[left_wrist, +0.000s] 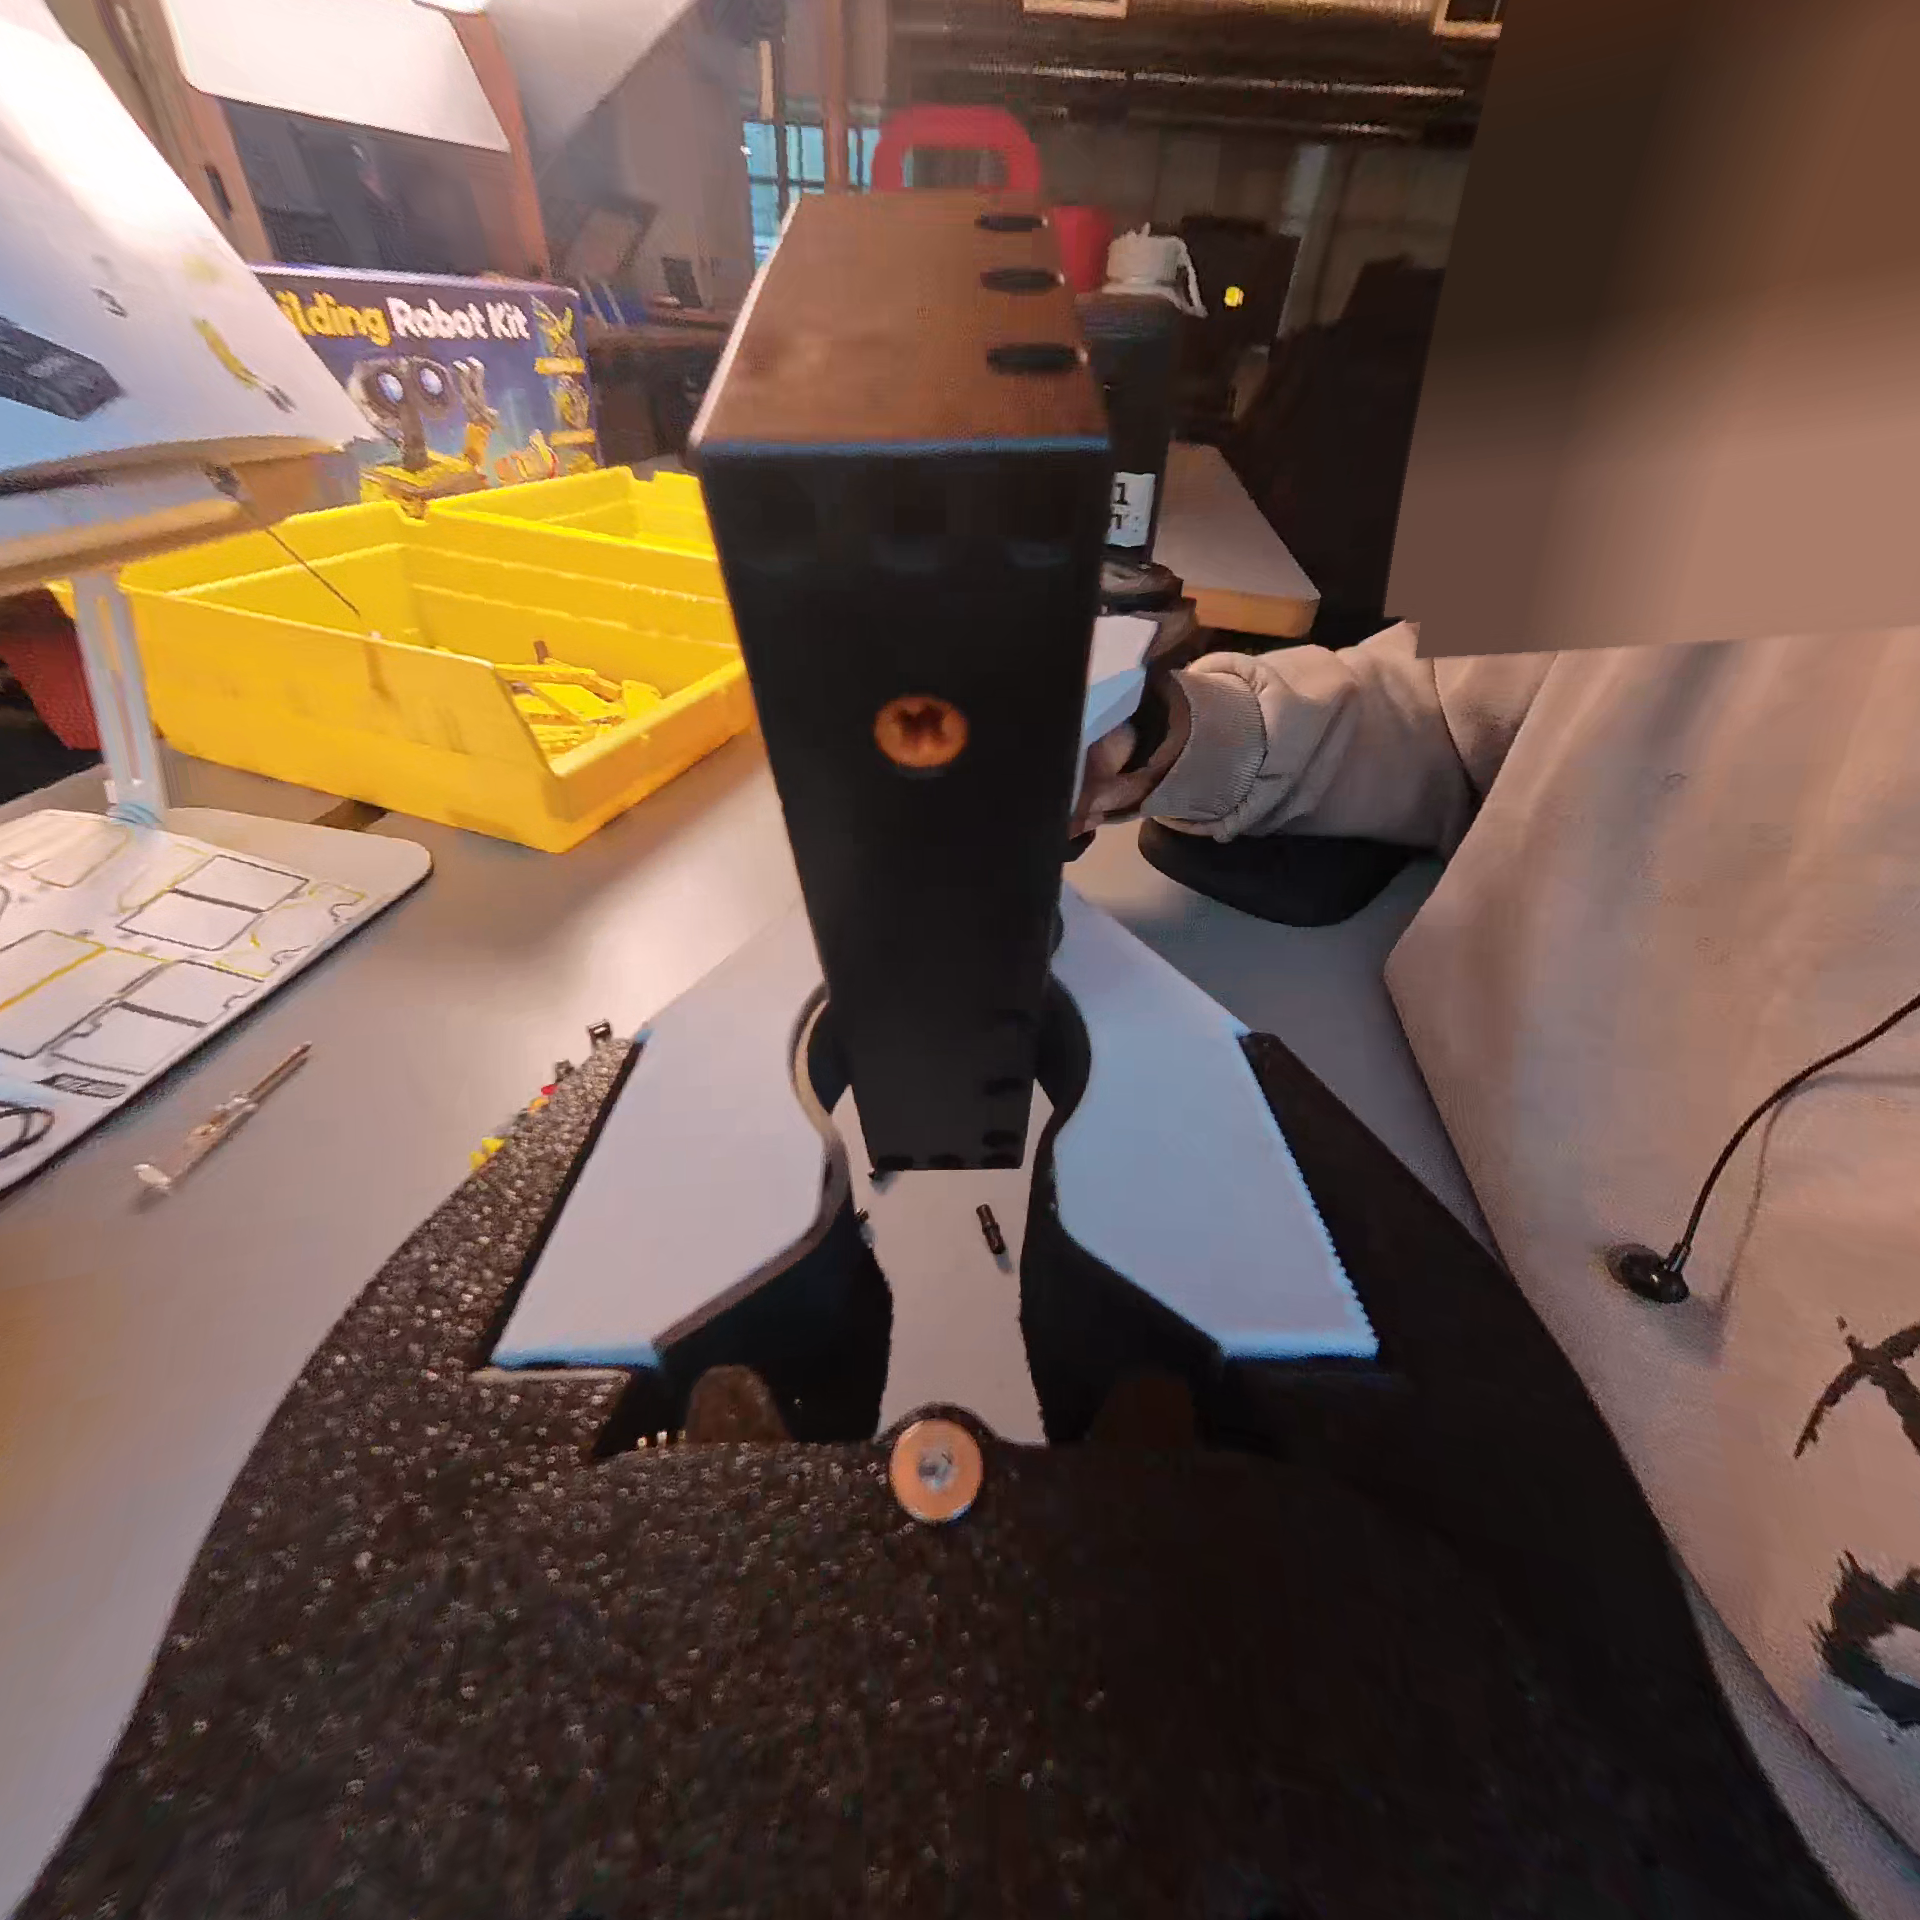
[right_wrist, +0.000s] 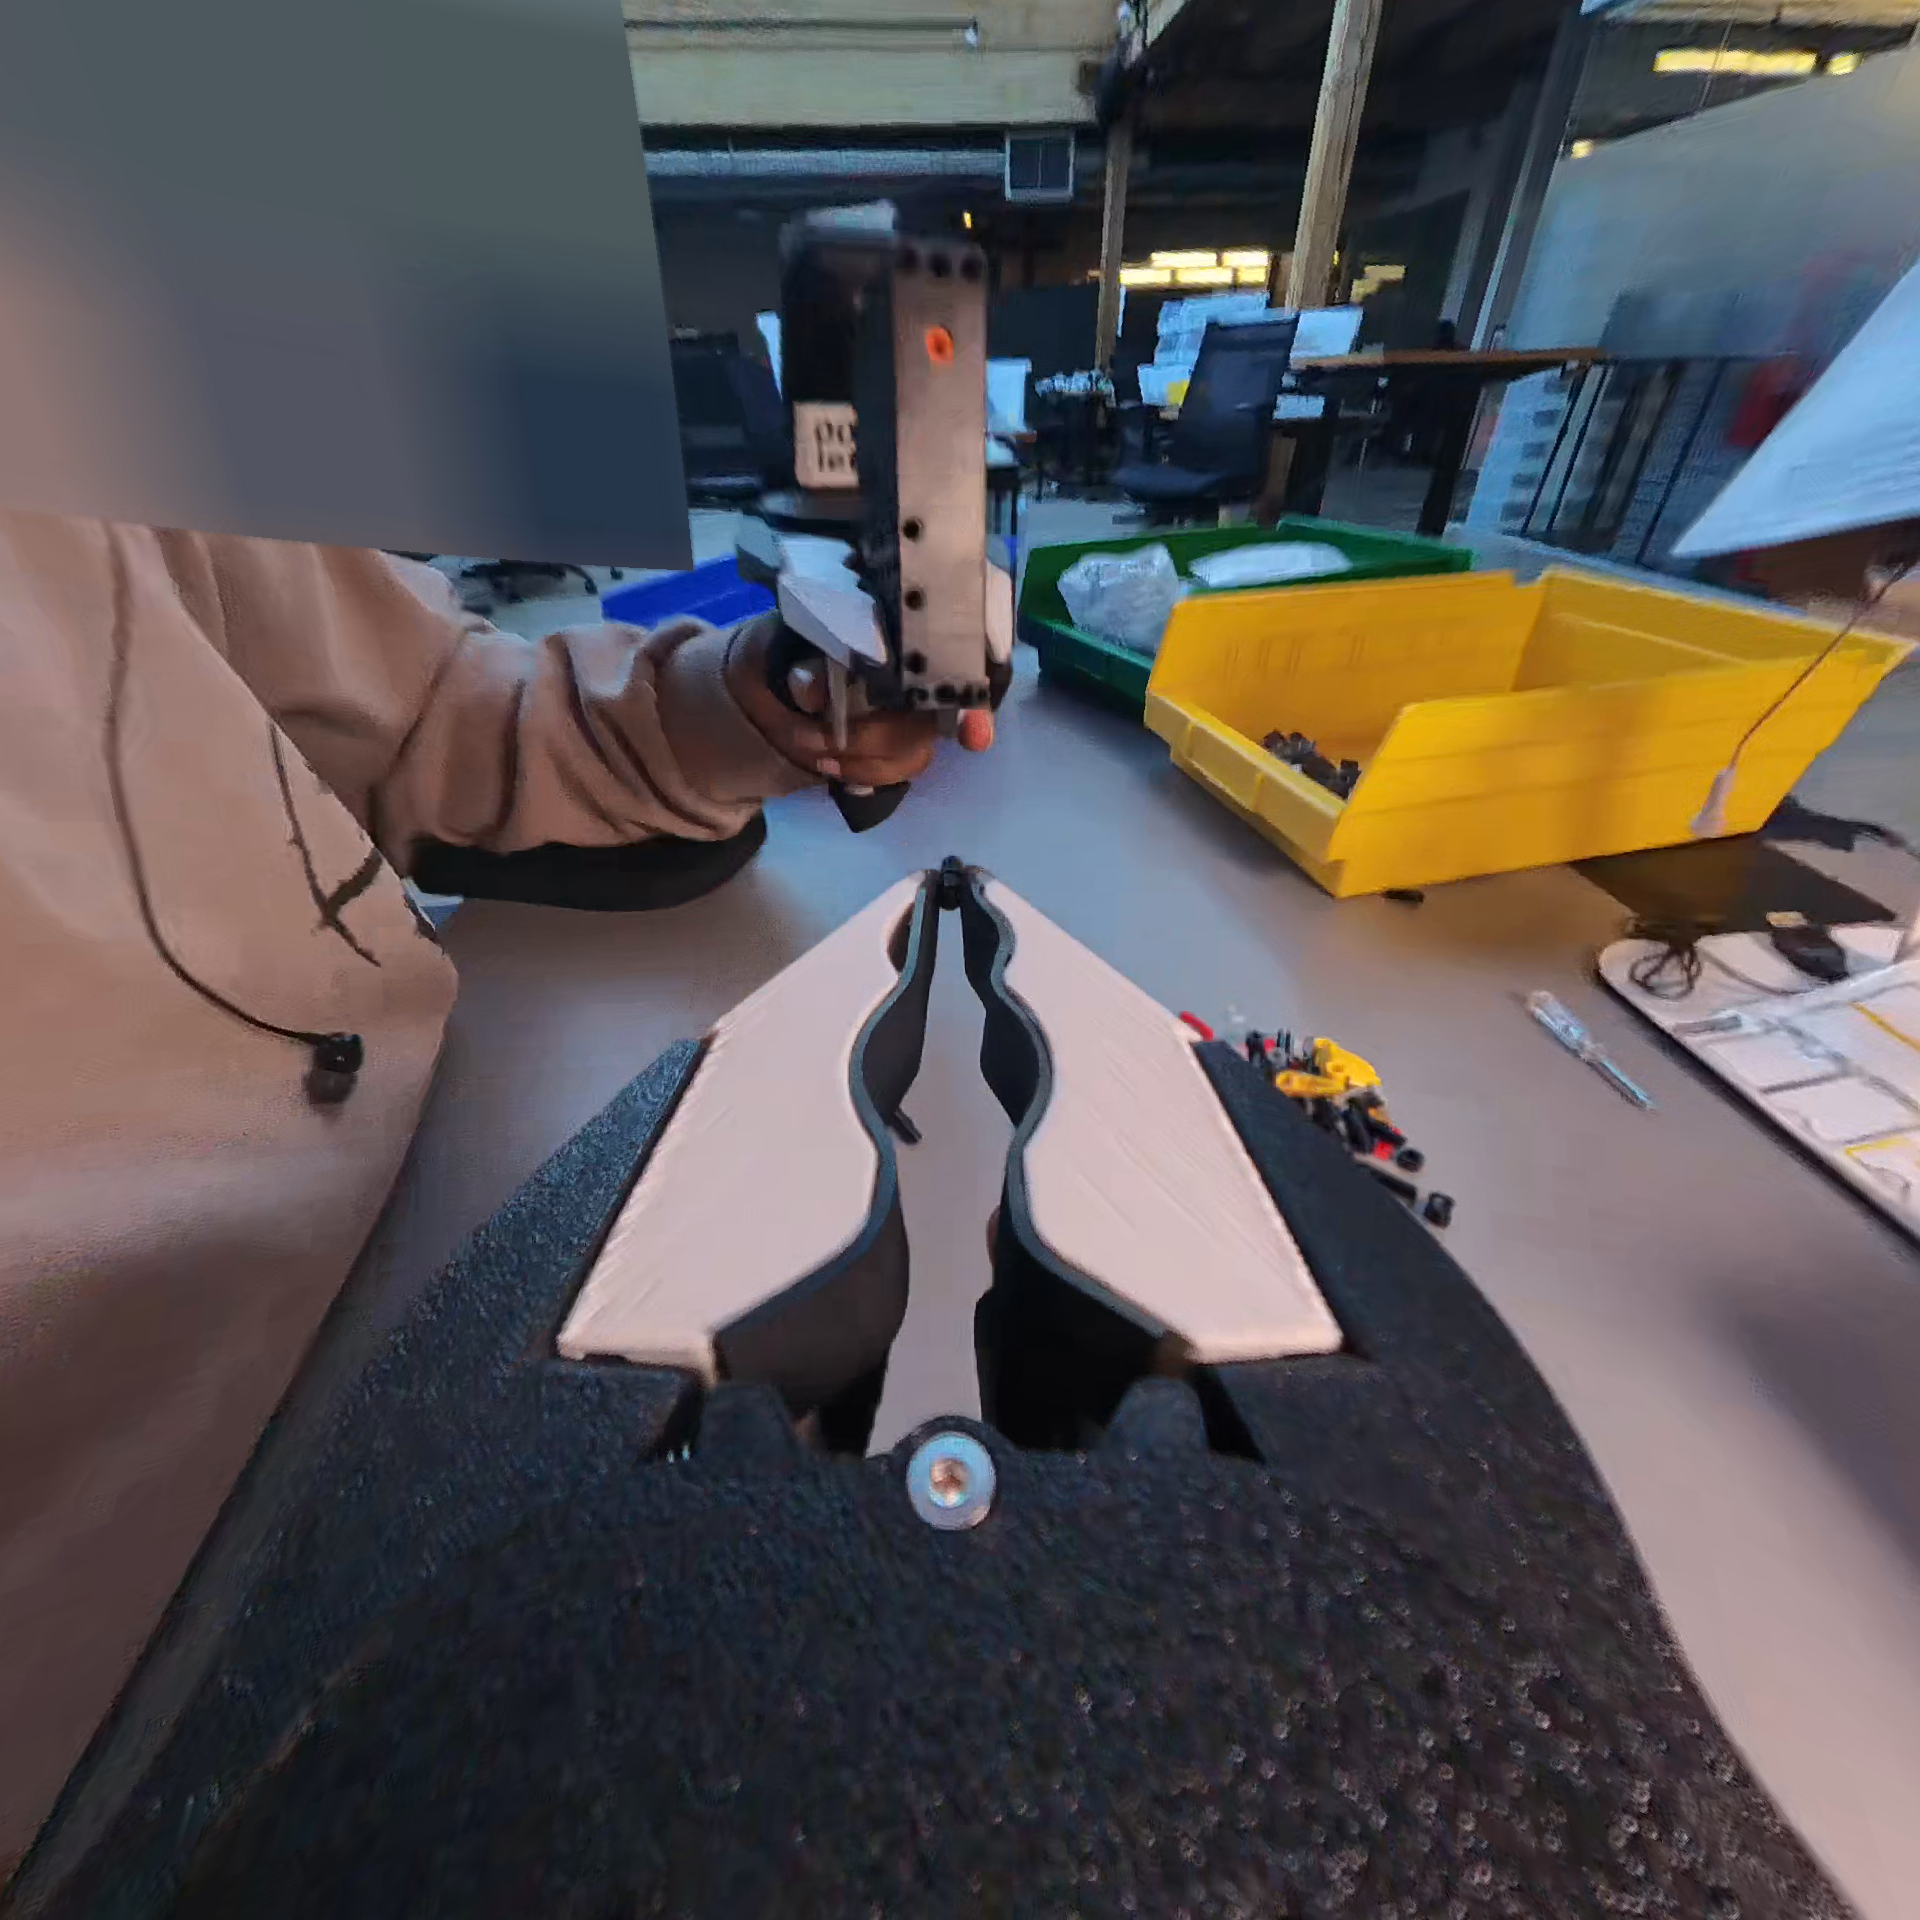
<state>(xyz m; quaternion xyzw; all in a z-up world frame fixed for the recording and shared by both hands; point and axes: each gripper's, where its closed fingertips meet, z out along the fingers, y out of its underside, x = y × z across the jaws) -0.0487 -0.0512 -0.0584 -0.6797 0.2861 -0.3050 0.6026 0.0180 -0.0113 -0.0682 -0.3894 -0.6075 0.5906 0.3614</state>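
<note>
My left gripper (left_wrist: 935, 935) is shut on the lower end of a tall black block (left_wrist: 914, 644) with rows of holes and an orange screw-like cap (left_wrist: 921, 732). It holds the block upright above the grey table (left_wrist: 520, 987). A small black pin (left_wrist: 992, 1231) lies on the table below the block. My right gripper (right_wrist: 949, 883) is shut on a tiny black pin (right_wrist: 949, 871) at its tips, low over the table. The block in the left gripper also shows in the right wrist view (right_wrist: 935, 468), beyond and above the right gripper's tips.
A yellow bin (left_wrist: 447, 665) (right_wrist: 1507, 727), a green bin (right_wrist: 1226, 582) and a kit box (left_wrist: 468, 364) stand at the back. A pile of small parts (right_wrist: 1340, 1101), a thin tool (right_wrist: 1590, 1060) and an instruction sheet (left_wrist: 156, 956) lie nearby. A person's beige sleeve (right_wrist: 468, 707) reaches across. My right fingertips sit around 9 cm from my left ones.
</note>
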